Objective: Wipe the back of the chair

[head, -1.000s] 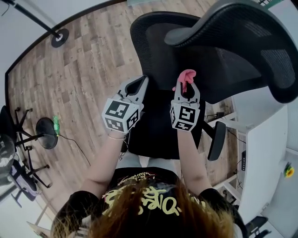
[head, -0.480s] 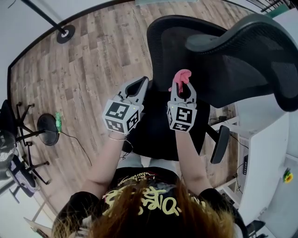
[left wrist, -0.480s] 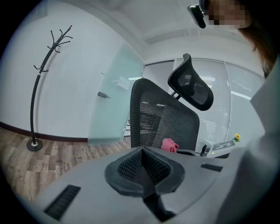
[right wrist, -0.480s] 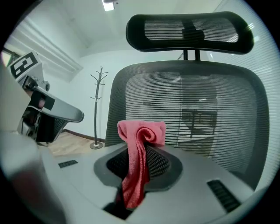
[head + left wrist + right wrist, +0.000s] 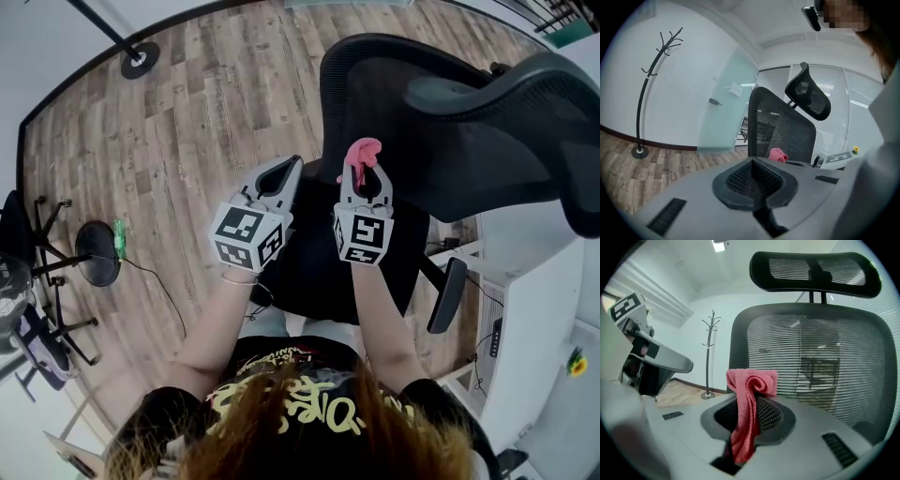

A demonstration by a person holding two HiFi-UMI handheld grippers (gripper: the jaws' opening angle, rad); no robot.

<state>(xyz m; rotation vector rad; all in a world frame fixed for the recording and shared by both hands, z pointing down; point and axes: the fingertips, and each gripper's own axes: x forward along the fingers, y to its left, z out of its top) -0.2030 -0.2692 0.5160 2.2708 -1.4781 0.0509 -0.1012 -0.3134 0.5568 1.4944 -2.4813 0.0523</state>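
A black office chair stands in front of me, its mesh back (image 5: pixel 384 103) upright and its headrest (image 5: pixel 525 94) nearest the camera at the upper right. My right gripper (image 5: pixel 361 167) is shut on a pink cloth (image 5: pixel 363 151), which it holds just short of the mesh back (image 5: pixel 815 357). In the right gripper view the cloth (image 5: pixel 749 399) bunches above the jaws and hangs down between them. My left gripper (image 5: pixel 287 167) is shut with nothing in it, beside the chair's left edge. From the left gripper view the chair back (image 5: pixel 780 126) and the cloth (image 5: pixel 777 154) show ahead.
The chair's seat (image 5: pixel 319 253) lies below both grippers, and an armrest (image 5: pixel 446 295) sticks out at the right. A white desk (image 5: pixel 530 319) stands to the right. On the wooden floor are a coat stand (image 5: pixel 647 93) and a round-based stand (image 5: pixel 97 255) at the left.
In the head view the chair back and headrest have shifted to the right. Both grippers have kept nearly the same places, the right one still shut on the cloth.
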